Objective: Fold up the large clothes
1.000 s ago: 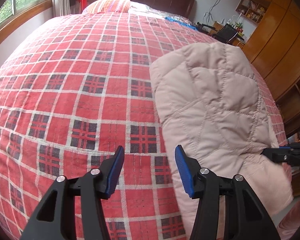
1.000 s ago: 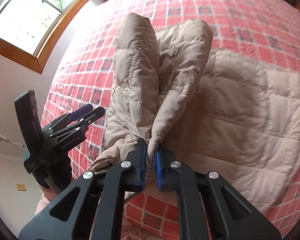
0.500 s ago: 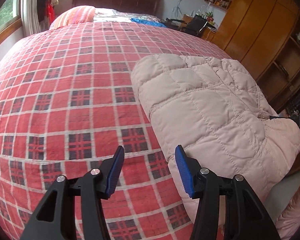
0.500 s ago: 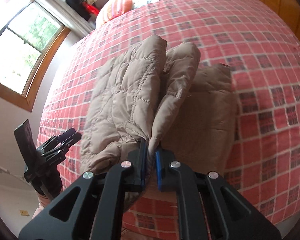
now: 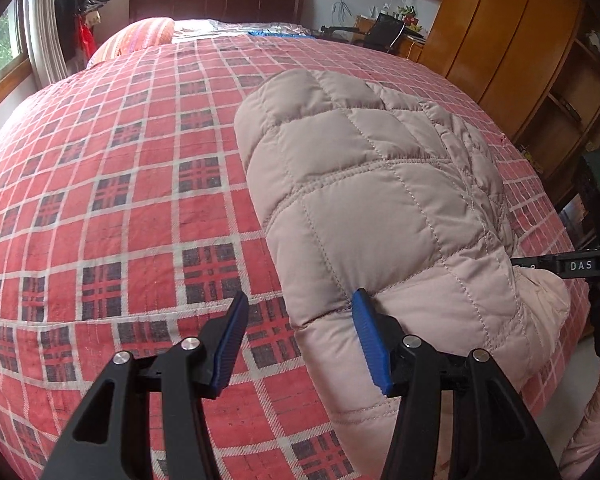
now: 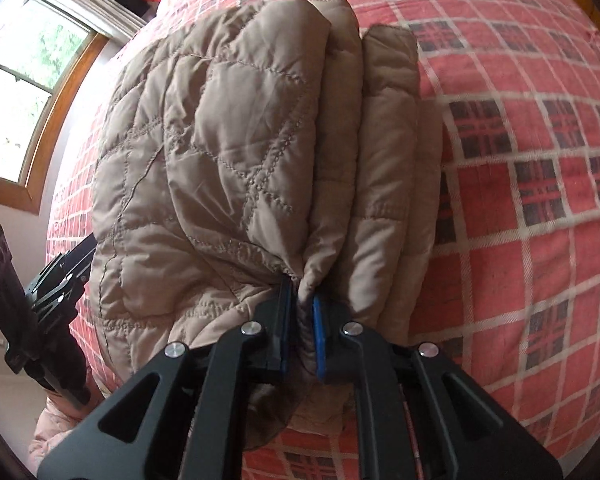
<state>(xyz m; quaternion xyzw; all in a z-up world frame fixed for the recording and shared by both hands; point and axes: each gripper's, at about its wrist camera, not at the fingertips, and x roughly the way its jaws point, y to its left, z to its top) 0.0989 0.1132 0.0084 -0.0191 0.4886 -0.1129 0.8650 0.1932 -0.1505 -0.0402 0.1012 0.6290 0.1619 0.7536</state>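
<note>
Right gripper (image 6: 300, 320) is clamped on a bunched edge of the quilted jacket (image 6: 228, 152), holding the top layers at the near side of the bed (image 6: 540, 160). Your left gripper (image 5: 298, 340) is wide open and grips nothing; its right-hand finger sits against the jacket's near edge, the other over bare bedspread.

Progress, as I read it: the jacket already lies folded into a thick stack at the foot-side edge of the bed, so most folds look done. Left: lay the pinched layers flat, release, square up the stack.

View differences: the left wrist camera shows the bundle's smooth top and the right gripper coming in from the side. Only the right wrist camera shows the stacked layers edge-on and the actual pinch. A wardrobe (image 5: 500, 40) shows in the left view only.
</note>
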